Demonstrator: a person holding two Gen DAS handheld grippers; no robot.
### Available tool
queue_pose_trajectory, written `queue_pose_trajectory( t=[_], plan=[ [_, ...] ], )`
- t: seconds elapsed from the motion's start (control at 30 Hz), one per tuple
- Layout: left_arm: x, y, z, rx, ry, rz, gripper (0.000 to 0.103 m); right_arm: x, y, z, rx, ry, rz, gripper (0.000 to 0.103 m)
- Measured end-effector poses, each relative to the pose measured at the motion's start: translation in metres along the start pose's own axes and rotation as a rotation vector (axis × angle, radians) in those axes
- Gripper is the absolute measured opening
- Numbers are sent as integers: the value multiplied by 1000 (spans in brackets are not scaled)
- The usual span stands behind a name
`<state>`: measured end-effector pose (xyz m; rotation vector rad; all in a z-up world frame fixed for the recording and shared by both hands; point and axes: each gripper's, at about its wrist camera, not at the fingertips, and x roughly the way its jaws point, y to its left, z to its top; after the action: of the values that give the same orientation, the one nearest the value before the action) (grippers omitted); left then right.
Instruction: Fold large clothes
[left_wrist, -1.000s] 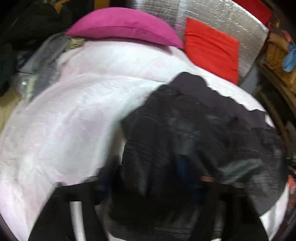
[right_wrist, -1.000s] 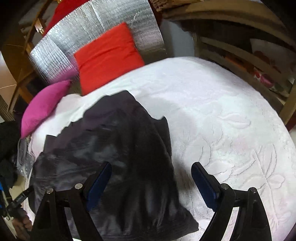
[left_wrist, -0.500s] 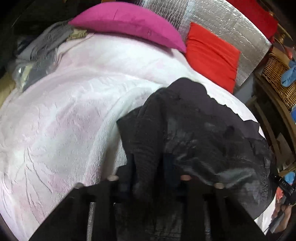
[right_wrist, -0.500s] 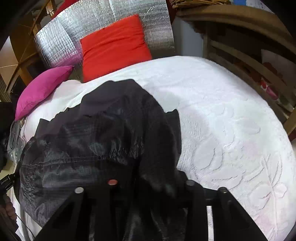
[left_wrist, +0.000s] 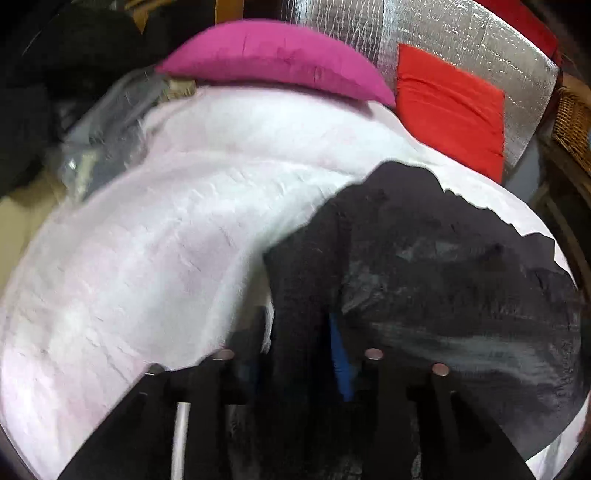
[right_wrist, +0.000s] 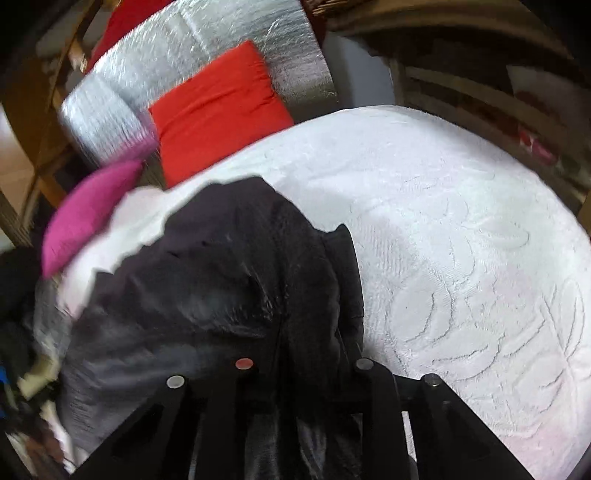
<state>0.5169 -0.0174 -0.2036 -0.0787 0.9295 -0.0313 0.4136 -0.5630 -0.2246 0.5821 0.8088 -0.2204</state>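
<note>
A large black garment (left_wrist: 424, 280) with a shiny lining lies rumpled on a white textured bedspread (left_wrist: 147, 240). My left gripper (left_wrist: 299, 354) is shut on a fold at the garment's near left edge; cloth bunches between the fingers. In the right wrist view the same garment (right_wrist: 207, 288) spreads left and centre. My right gripper (right_wrist: 303, 365) is shut on its near right edge, the cloth hiding the fingertips. The bedspread (right_wrist: 461, 258) lies bare to the right.
A magenta pillow (left_wrist: 277, 59) and a red cushion (left_wrist: 450, 107) lean on a silver foil panel (left_wrist: 461, 33) at the far side. Grey clothes (left_wrist: 107, 136) pile at the far left. A wooden frame (right_wrist: 480, 74) and wicker basket (left_wrist: 572, 122) stand right.
One second ago the right gripper stood open over the garment; both grippers have since shut on its near edge. The cloth now bunches up between them as both views shift.
</note>
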Motion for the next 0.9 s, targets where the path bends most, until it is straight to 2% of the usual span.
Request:
queue_pose_trajectory(
  t=[0.03,0.07,0.1,0.17,0.2,0.3,0.33,0.4,0.47,0.57,0.73,0.9],
  plan=[
    [-5,2,2,-9,-6,9,74,-2,-5,2,25,14,35,50],
    [-10,7,3,-32,-15,-6,80,-2,-9,4,45,28,61,71],
    [-10,11,5,-51,-17,-22,81,-4,-17,5,77,40,90,92],
    [-11,23,8,-100,8,-80,81,-10,-27,5,108,10,116,93],
    [-8,25,8,-110,19,-99,81,-11,-33,7,123,23,155,93],
    [8,35,6,-163,115,-205,83,-5,-43,6,152,100,276,93],
    [20,38,4,-191,191,-265,83,-2,-46,5,160,117,285,93],
    [32,37,-2,-230,271,-366,83,11,-49,3,178,159,307,93],
    [34,34,-7,-243,286,-411,83,24,-57,0,206,210,330,93],
    [30,23,-5,-190,270,-430,83,36,-65,0,231,239,376,92],
    [26,4,-6,-96,245,-409,83,45,-58,2,232,272,484,93],
    [31,-2,-5,-79,236,-431,83,55,-39,0,184,290,494,93]
  ],
)
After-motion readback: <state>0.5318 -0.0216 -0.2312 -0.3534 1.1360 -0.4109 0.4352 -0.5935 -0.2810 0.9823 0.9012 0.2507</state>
